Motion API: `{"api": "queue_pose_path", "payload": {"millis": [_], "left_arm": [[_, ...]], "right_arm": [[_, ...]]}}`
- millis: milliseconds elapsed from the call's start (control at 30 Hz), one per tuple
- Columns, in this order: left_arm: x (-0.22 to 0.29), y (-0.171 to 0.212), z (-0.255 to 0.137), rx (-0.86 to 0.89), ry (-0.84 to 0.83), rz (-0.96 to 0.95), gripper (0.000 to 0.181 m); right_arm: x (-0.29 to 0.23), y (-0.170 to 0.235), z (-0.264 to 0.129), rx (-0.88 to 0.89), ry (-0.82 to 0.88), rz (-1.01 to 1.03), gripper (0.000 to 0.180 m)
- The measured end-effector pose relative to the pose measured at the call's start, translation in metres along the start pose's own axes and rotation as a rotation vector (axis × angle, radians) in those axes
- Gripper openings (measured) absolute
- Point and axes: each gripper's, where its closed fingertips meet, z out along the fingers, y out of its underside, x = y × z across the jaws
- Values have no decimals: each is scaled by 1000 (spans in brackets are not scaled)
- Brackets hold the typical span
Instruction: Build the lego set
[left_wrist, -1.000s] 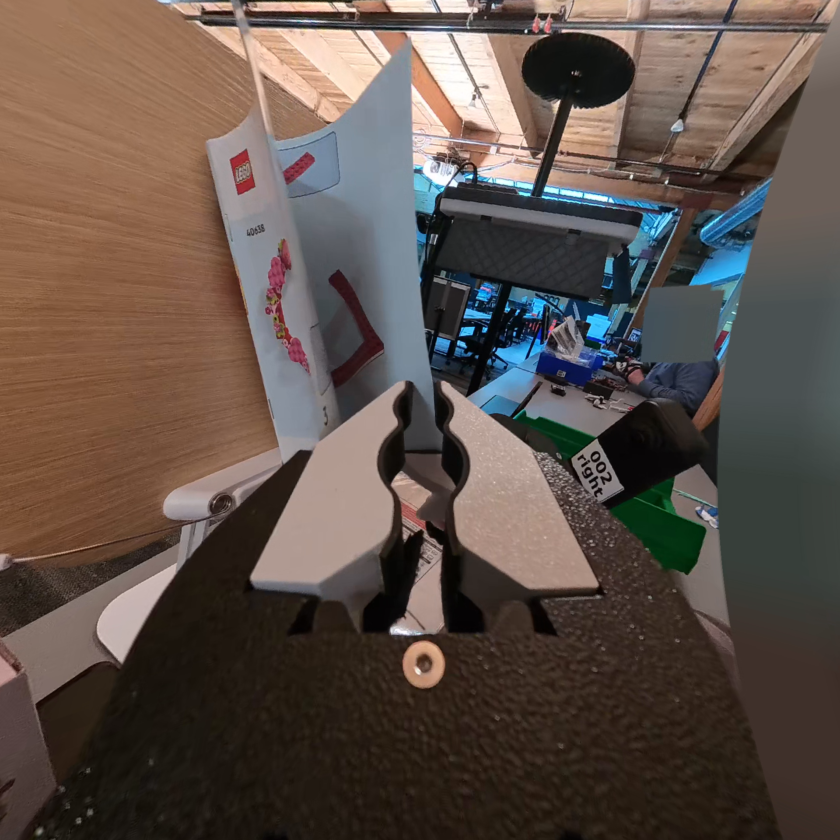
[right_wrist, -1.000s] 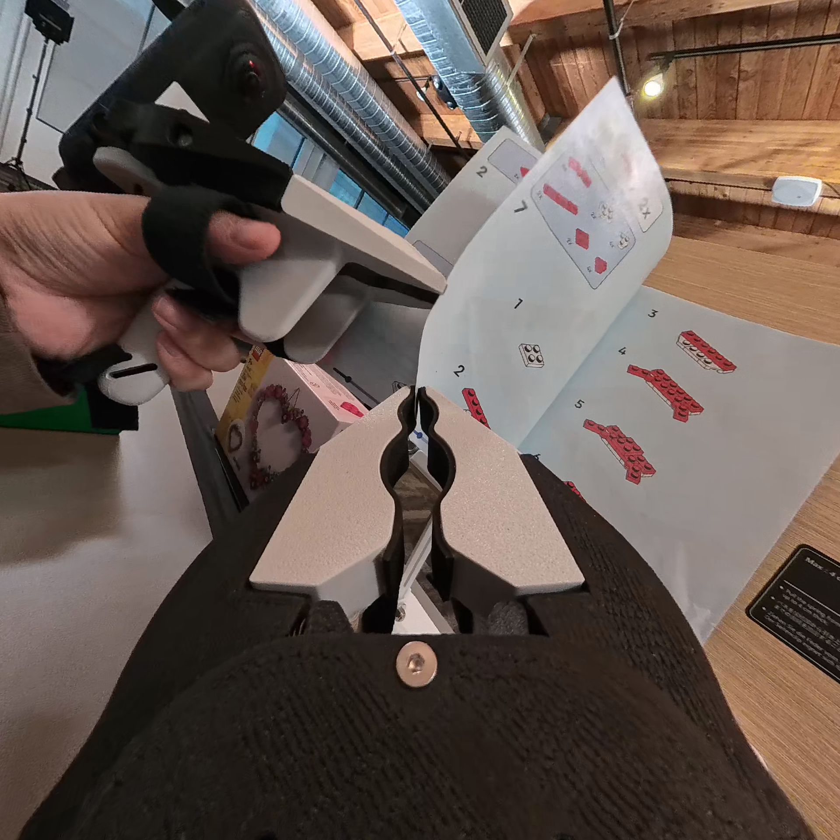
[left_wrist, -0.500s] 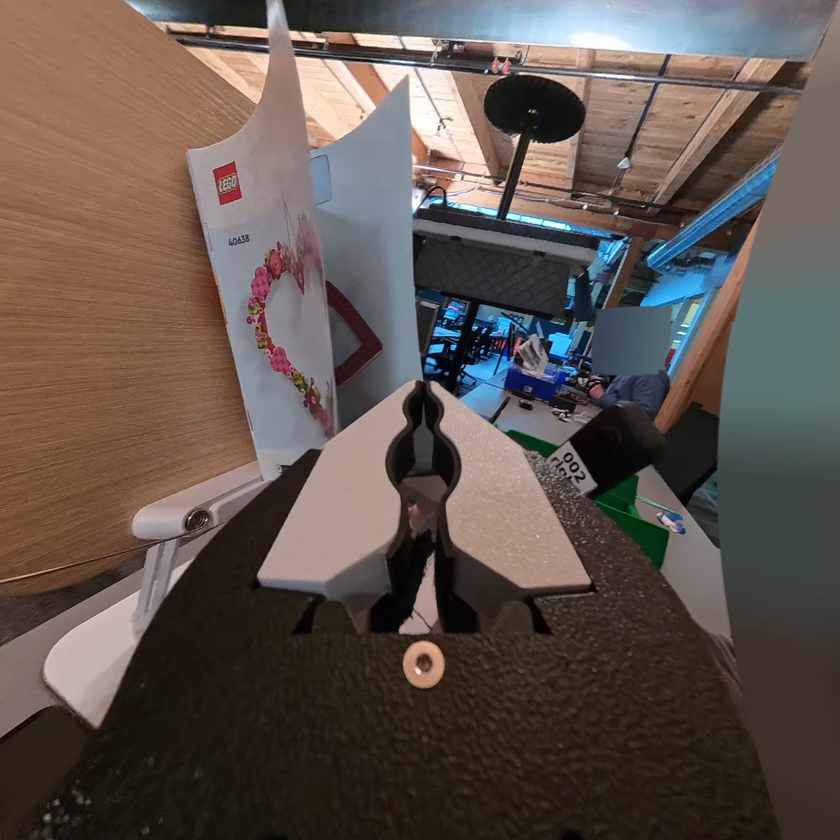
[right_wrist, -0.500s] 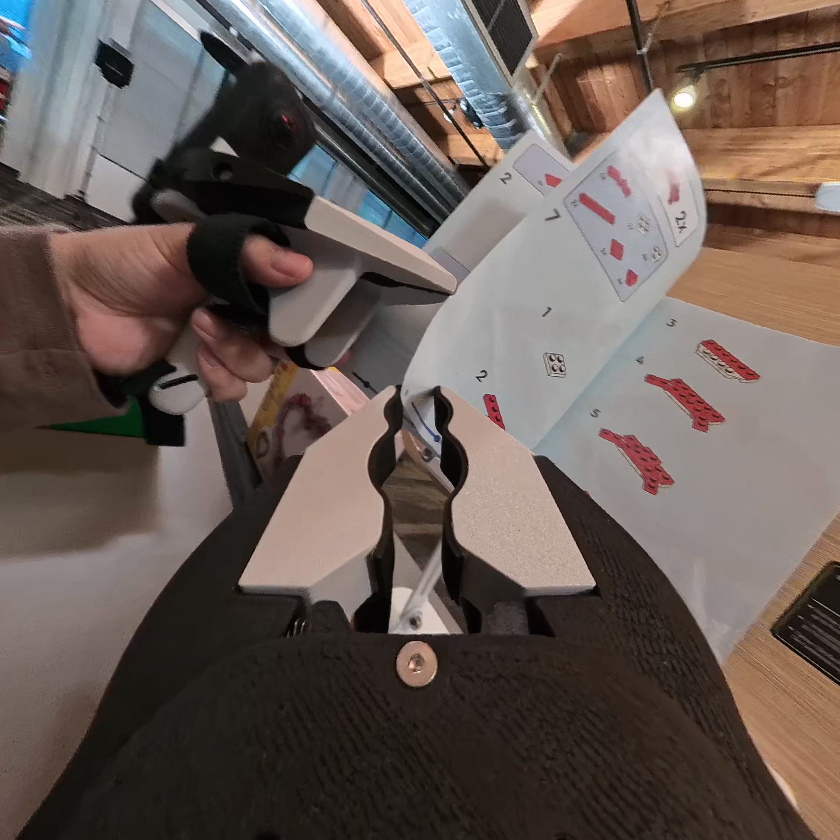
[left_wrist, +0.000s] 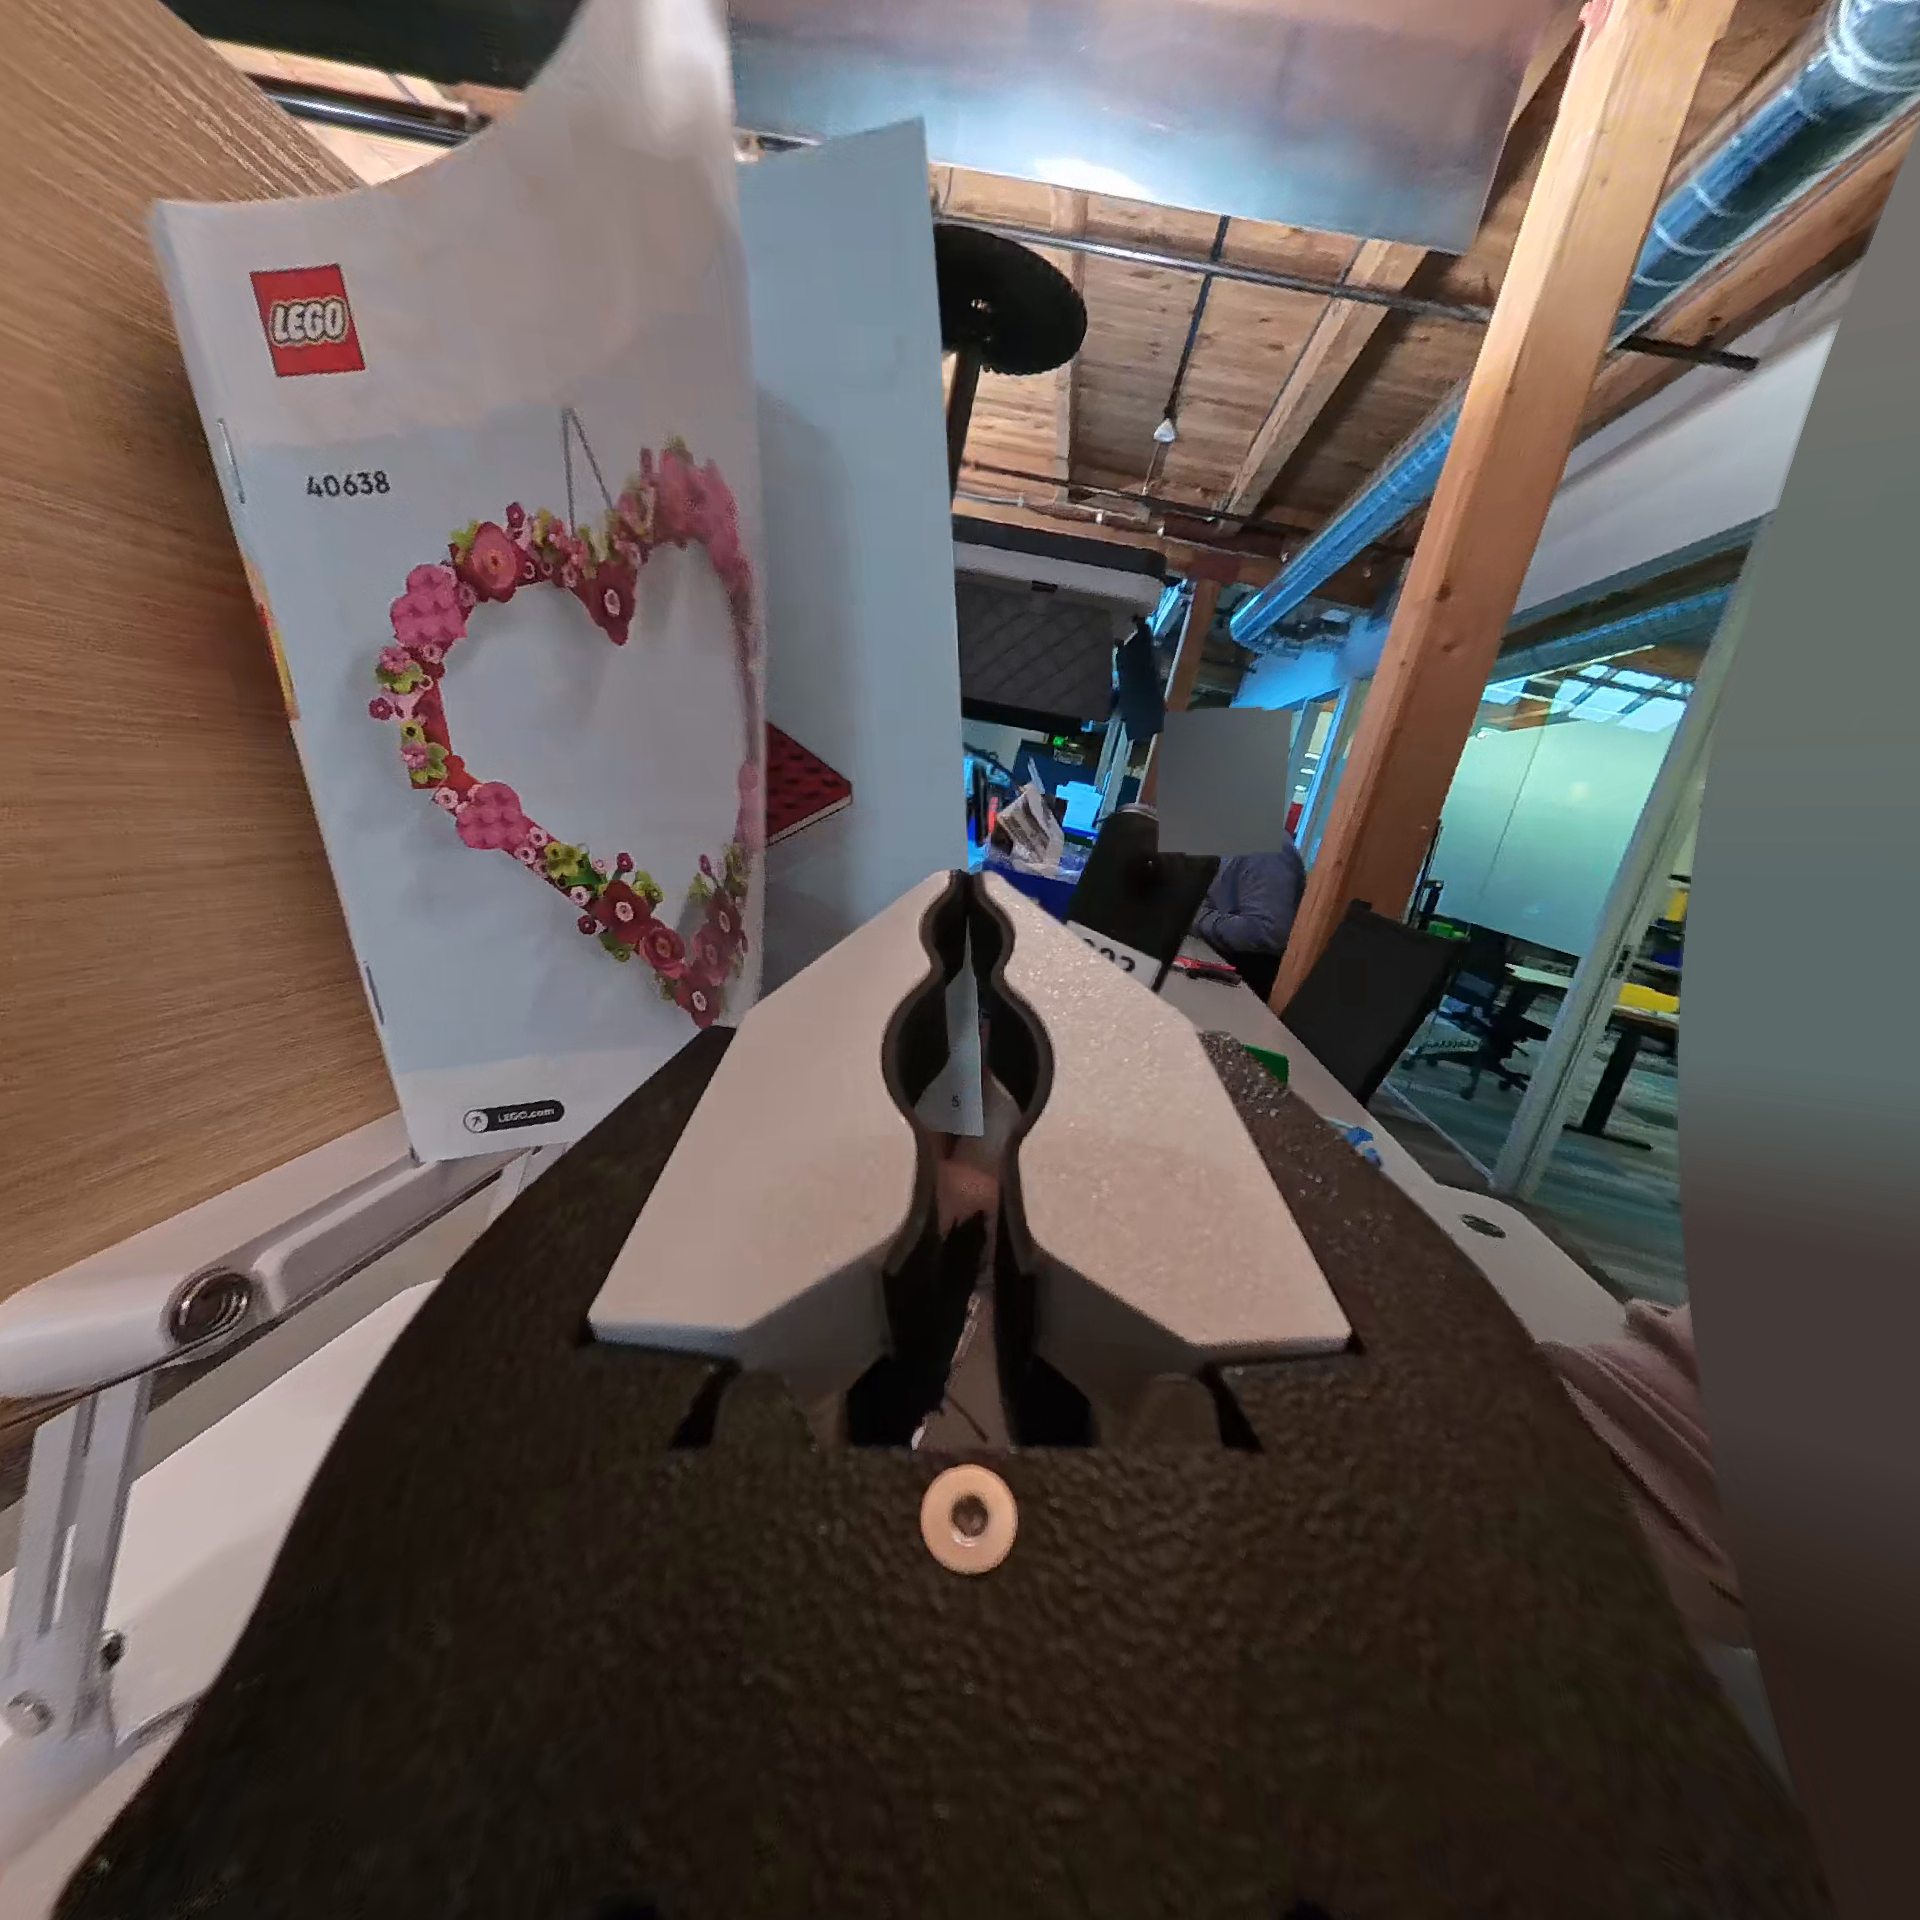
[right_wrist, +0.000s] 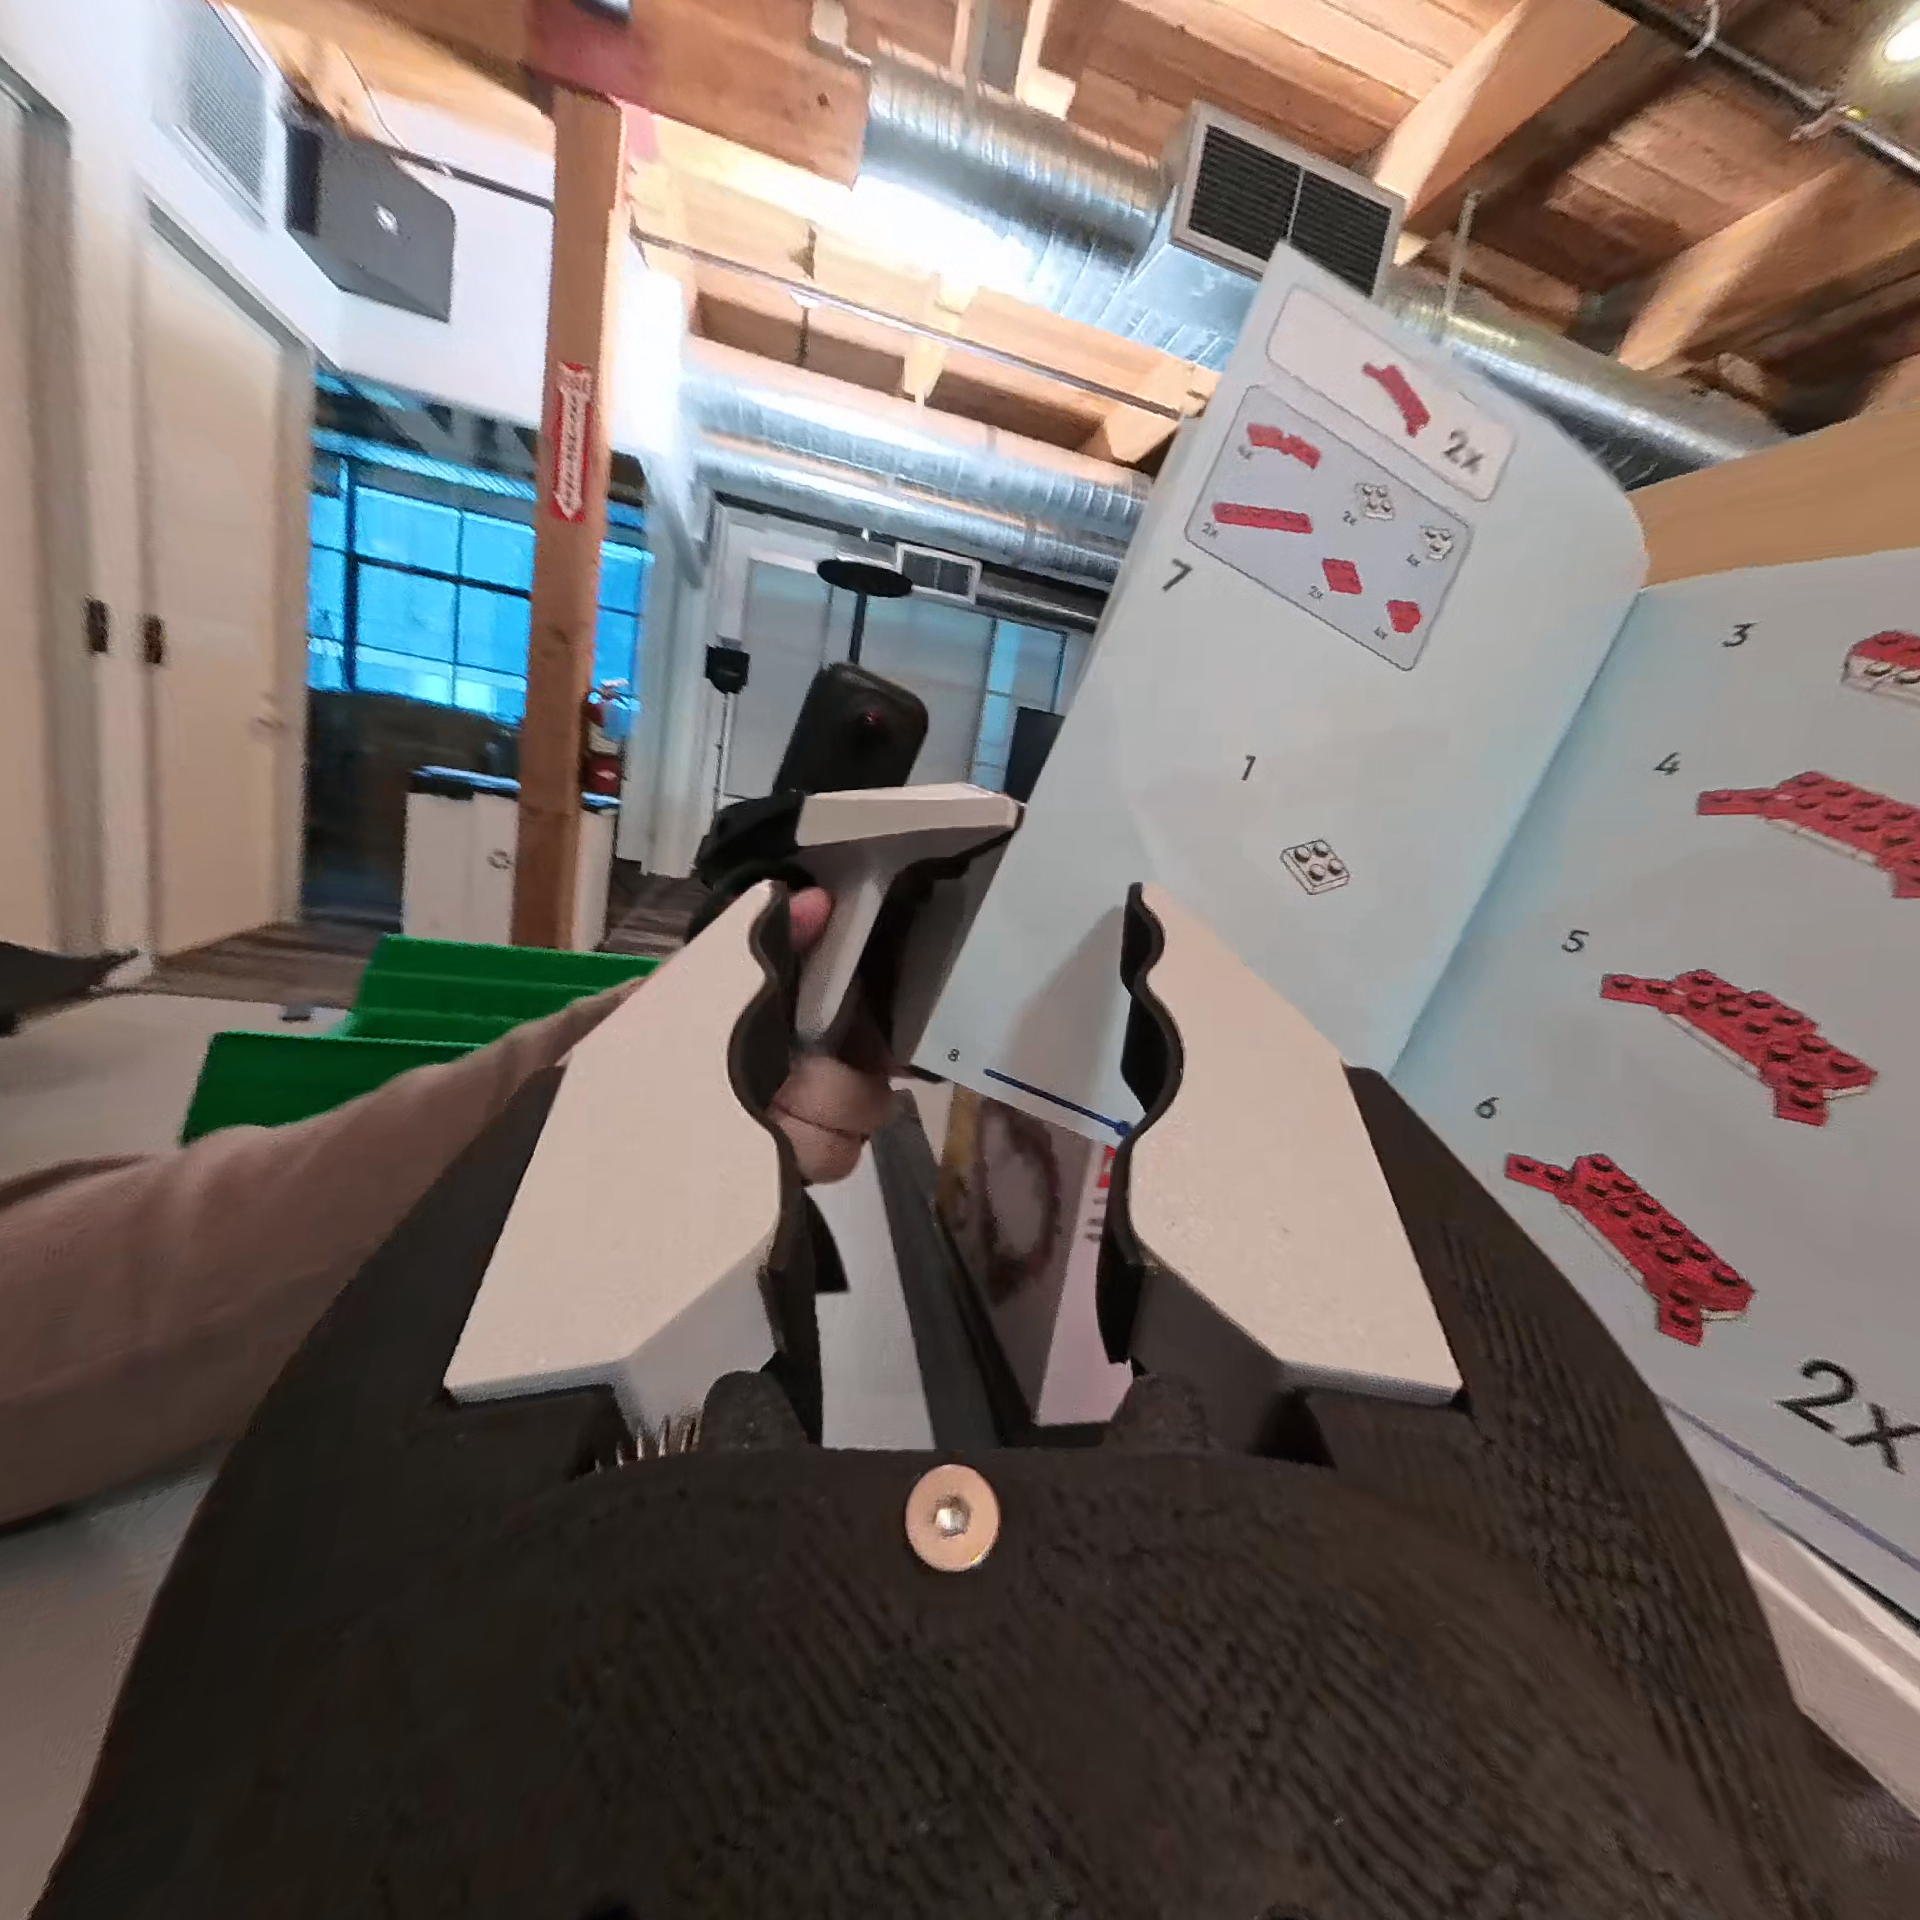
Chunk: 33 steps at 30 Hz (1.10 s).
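The instruction booklet (left_wrist: 540, 675) stands open against a wooden board, its heart-wreath cover facing the left wrist view. My left gripper (left_wrist: 961, 883) is shut on the lower corner of one page (left_wrist: 961, 1049), seen edge-on between the jaws. In the right wrist view that lifted page (right_wrist: 1299, 727) stands upright and curved, with the left gripper (right_wrist: 935, 826) pinching its edge in a person's hand. The page (right_wrist: 1714, 987) to its right lies back and shows red brick steps. My right gripper (right_wrist: 951, 904) is wide open and empty, just in front of the lifted page's lower edge.
A white stand (left_wrist: 208, 1299) props the booklet against the wooden board (left_wrist: 104, 727). Green bins (right_wrist: 416, 1008) sit on the table to the left. The set's box (right_wrist: 1018, 1195) lies below the lifted page. A person (left_wrist: 1247, 894) sits at a far desk. My two grippers' fingertips are within a few centimetres of each other.
The right gripper was shut on the page and has opened wide, letting it go. The left gripper has closed on the page corner and now holds it up.
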Motion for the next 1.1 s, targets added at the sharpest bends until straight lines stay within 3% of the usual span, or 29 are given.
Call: {"api": "queue_pose_path", "payload": {"millis": [767, 967, 1100], "left_arm": [[4, 8, 17, 152, 208, -252, 0], [-2, 6, 15, 141, 121, -156, 0], [1, 7, 17, 117, 114, -119, 0]], "right_arm": [[-1, -11, -5, 152, -108, 258, 56], [11, -11, -11, 146, -38, 230, 29], [21, -7, -12, 104, 31, 219, 29]]}}
